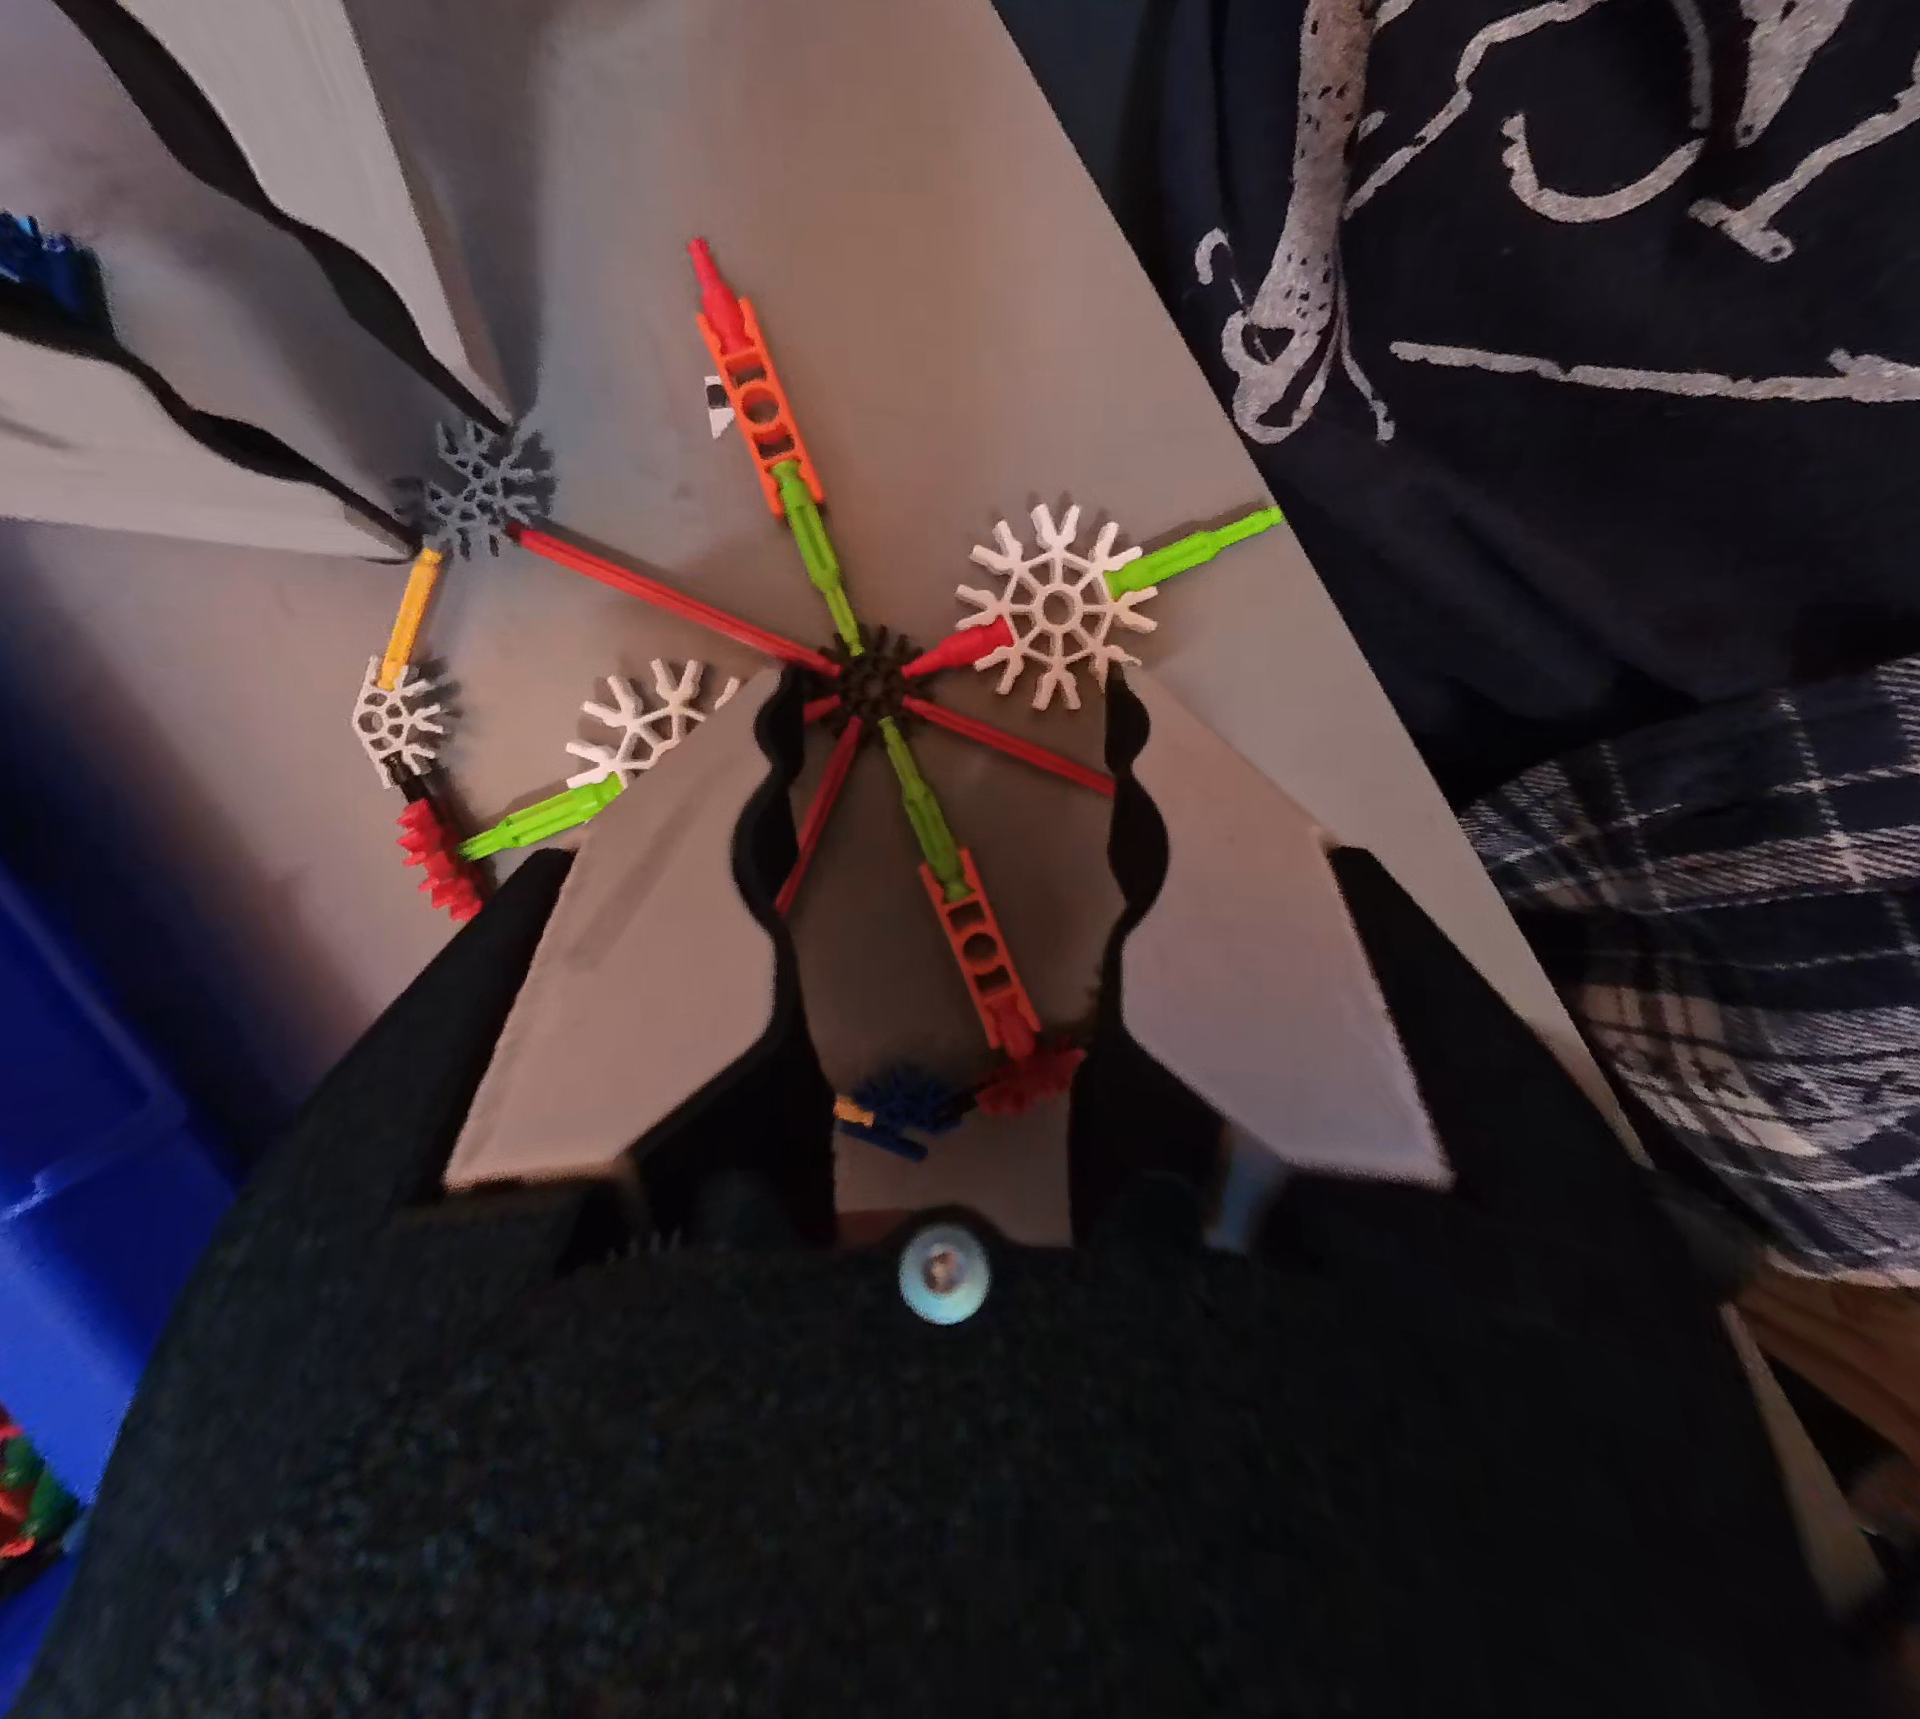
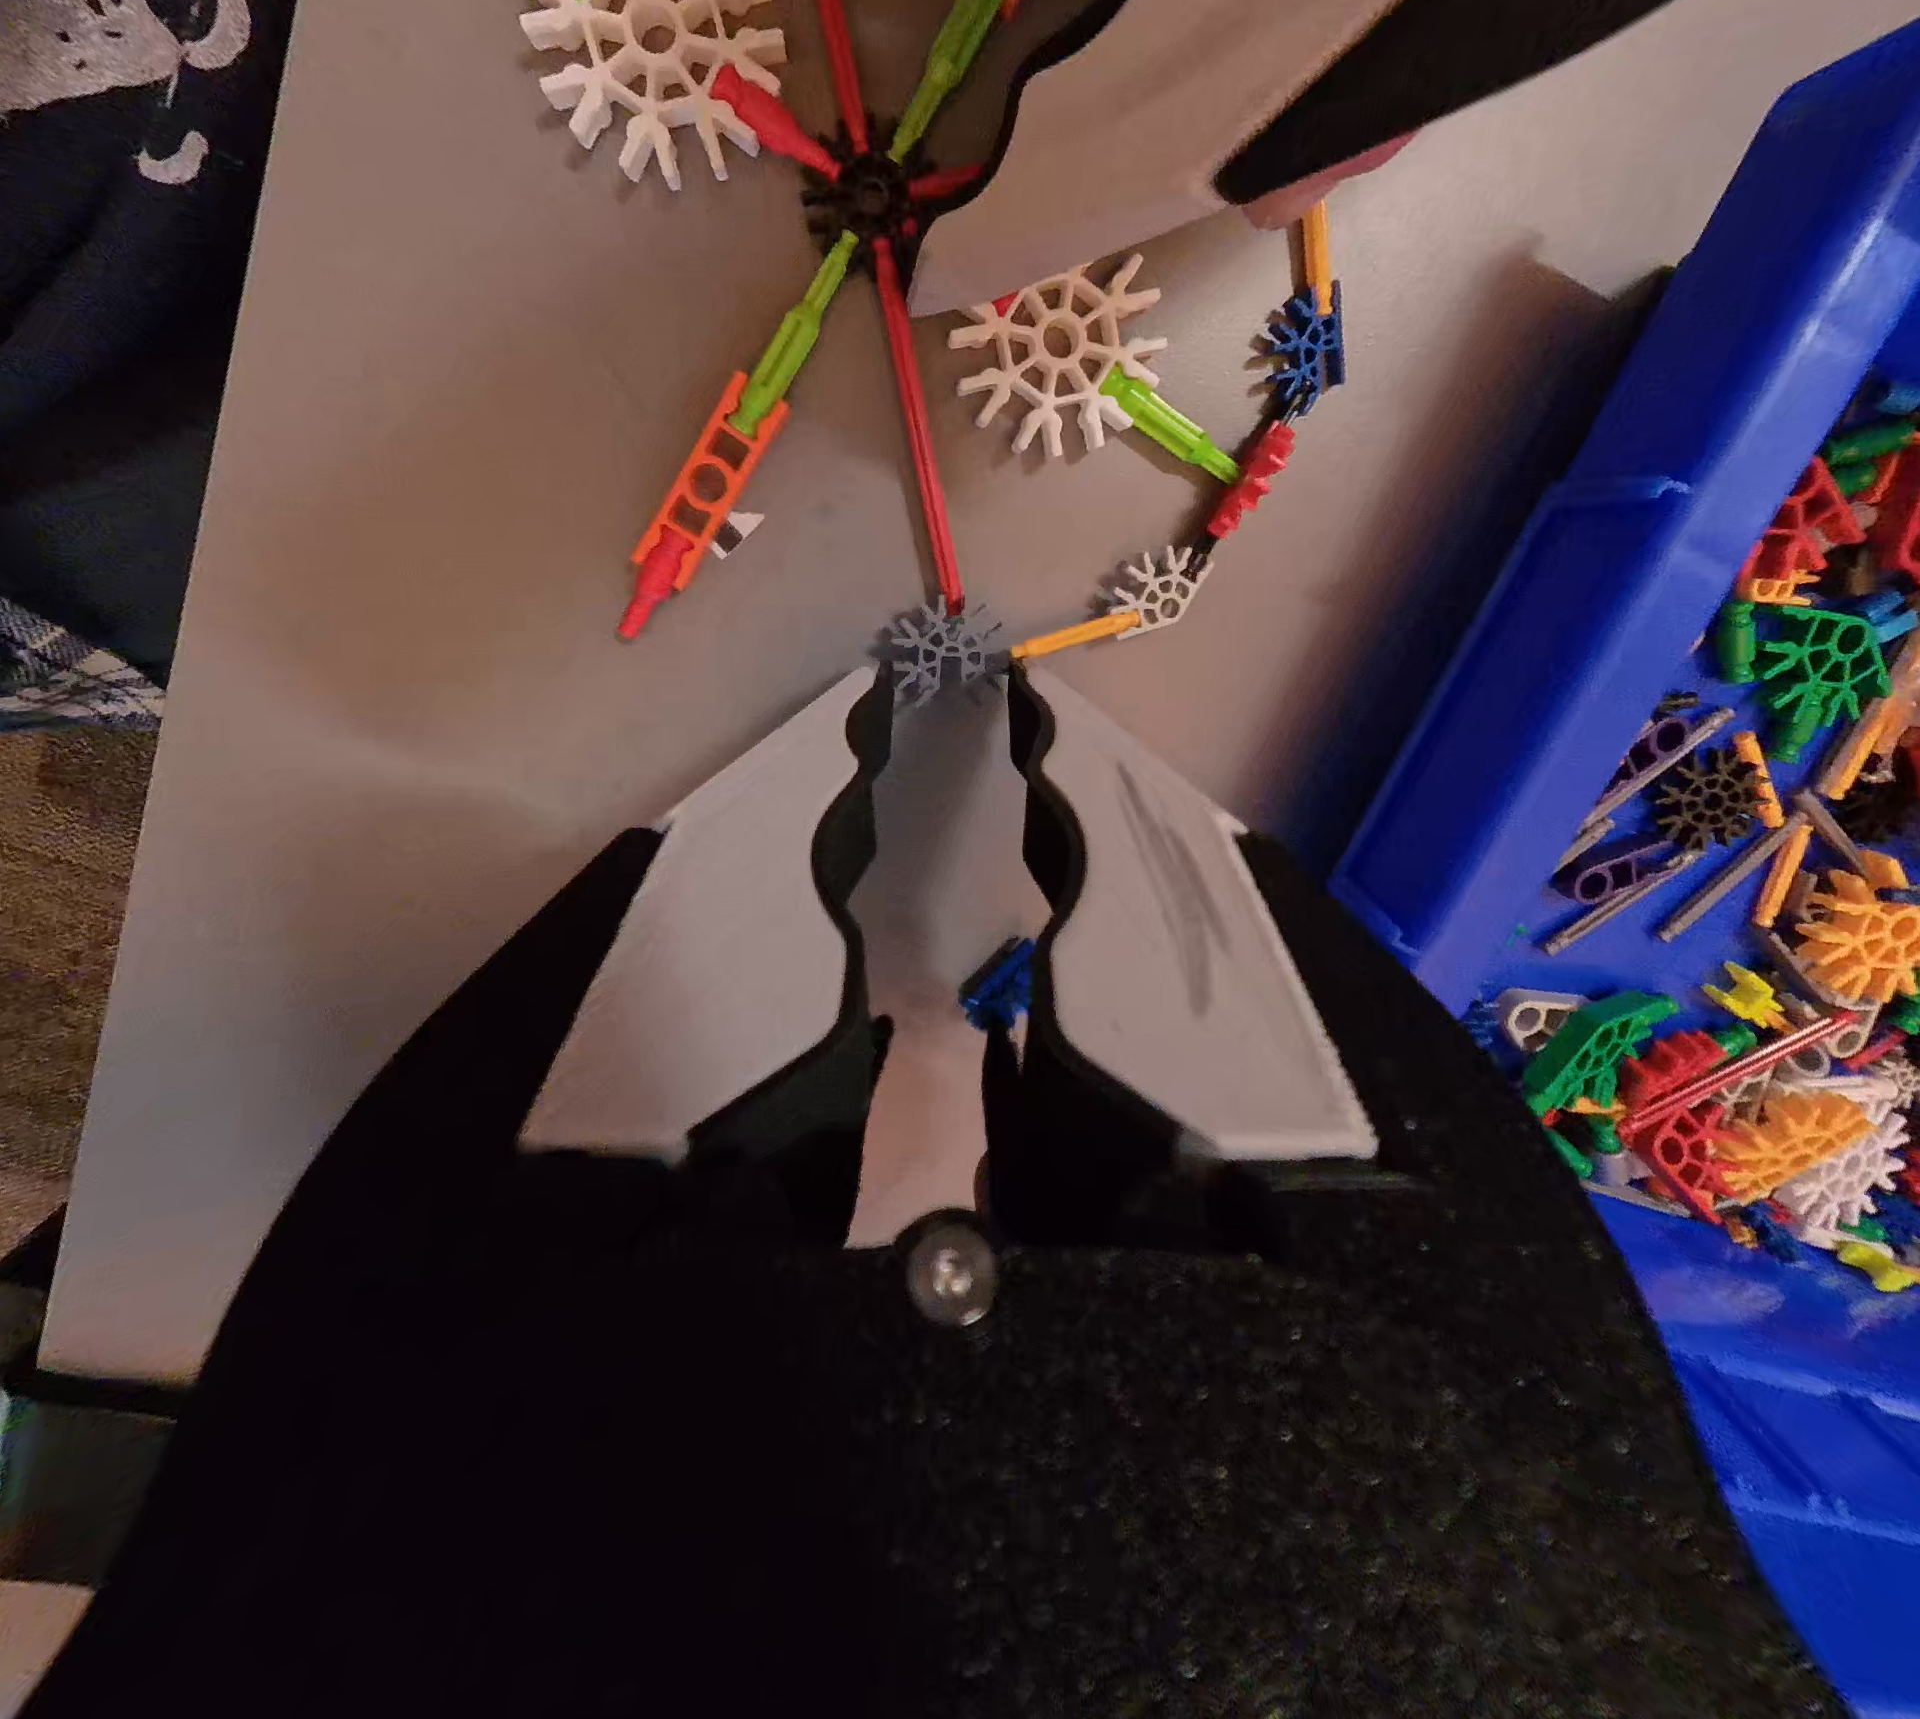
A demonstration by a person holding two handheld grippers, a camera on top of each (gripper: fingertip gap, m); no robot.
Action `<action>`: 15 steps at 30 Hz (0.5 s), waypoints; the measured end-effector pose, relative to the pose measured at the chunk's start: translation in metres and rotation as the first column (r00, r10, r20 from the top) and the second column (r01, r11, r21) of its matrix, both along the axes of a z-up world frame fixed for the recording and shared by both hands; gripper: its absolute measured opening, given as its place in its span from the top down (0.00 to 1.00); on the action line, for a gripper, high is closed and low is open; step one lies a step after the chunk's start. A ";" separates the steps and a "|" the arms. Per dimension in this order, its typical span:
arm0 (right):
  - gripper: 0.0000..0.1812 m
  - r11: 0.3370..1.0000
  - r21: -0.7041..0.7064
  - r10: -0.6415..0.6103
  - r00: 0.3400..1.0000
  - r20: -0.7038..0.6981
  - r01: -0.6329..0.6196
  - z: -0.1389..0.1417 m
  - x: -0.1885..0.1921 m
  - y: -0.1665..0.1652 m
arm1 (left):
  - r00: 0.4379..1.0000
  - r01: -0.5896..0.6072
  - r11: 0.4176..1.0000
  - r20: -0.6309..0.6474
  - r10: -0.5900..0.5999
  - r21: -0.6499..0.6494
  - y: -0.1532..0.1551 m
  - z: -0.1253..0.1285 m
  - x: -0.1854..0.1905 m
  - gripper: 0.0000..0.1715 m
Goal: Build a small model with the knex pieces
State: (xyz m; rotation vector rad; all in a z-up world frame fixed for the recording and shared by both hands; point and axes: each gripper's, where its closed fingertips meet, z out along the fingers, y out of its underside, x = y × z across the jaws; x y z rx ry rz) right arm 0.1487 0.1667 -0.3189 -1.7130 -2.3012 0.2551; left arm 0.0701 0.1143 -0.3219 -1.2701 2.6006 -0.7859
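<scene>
Left wrist view: your left gripper (image 1: 951,682), jaws spread wide, straddles the black hub (image 1: 871,680) near the surface (image 1: 883,163) edge. Your right gripper (image 2: 948,677) nips the grey connector (image 2: 943,646). Beside it, a blue bin (image 2: 1558,682) holds loose pieces (image 2: 1787,994).

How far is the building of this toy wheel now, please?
Done: rods already fan out from the black hub, two ending in white connectors. In hand: the right gripper seems to pinch the gray connector; the left gripper is open around the hub. Left, probably: the rim. Spare pieces fill the blue bin.
</scene>
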 end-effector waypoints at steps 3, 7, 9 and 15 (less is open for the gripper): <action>0.88 1.000 0.009 0.018 1.000 0.007 -0.018 0.000 -0.001 0.000 | 1.000 0.002 1.000 -0.003 -0.002 0.000 0.000 0.000 0.000 0.67; 0.88 0.999 0.031 0.037 0.999 0.039 -0.039 -0.004 0.000 0.002 | 1.000 -0.001 1.000 -0.001 0.001 0.002 0.001 0.001 0.000 0.68; 0.88 0.998 0.035 0.043 0.998 0.039 -0.044 -0.004 -0.001 0.002 | 1.000 0.000 1.000 0.002 0.000 0.005 0.001 0.001 0.000 0.68; 0.83 0.999 0.049 0.007 0.999 0.033 -0.008 -0.002 -0.002 0.005 | 1.000 -0.006 1.000 -0.001 0.006 -0.001 0.001 0.002 -0.001 0.67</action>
